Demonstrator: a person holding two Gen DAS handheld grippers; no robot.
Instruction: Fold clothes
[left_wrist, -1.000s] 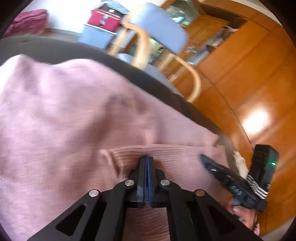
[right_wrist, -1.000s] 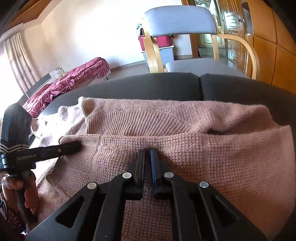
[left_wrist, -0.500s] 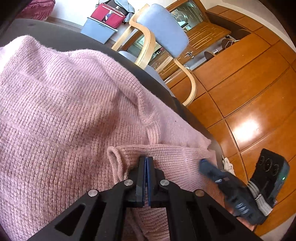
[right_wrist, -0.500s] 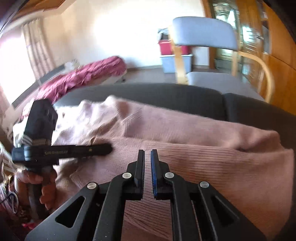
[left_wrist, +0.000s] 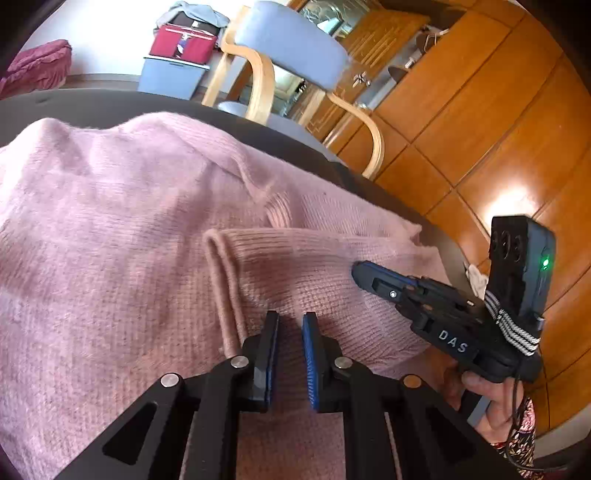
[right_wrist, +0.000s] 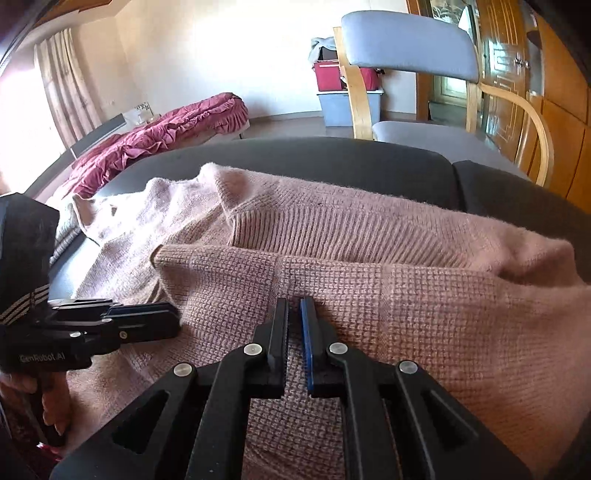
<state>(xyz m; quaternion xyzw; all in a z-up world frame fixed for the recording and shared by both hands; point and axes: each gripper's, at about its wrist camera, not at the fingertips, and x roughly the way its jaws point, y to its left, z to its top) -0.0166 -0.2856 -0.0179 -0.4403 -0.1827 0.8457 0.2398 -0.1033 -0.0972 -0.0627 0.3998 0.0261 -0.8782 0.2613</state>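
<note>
Now left hand-held gripper (left_wrist: 290, 319) apart, right hand-held gripper (right_wrist: 294, 304) slightly apart; pink sweater (right_wrist: 406, 295) edges cropped.

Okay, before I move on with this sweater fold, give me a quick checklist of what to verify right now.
1. Left gripper let go of the sweater: ok, jaws parted, nothing between them.
2. Right gripper let go: ok, narrow gap, nothing between the pads.
3. Folded flap lies on the sweater: ok.
4. Flap edge straight: not ok, it wrinkles near the left corner.
5. Sweater fully on the dark cushion: cannot tell, near edges are hidden.
</note>
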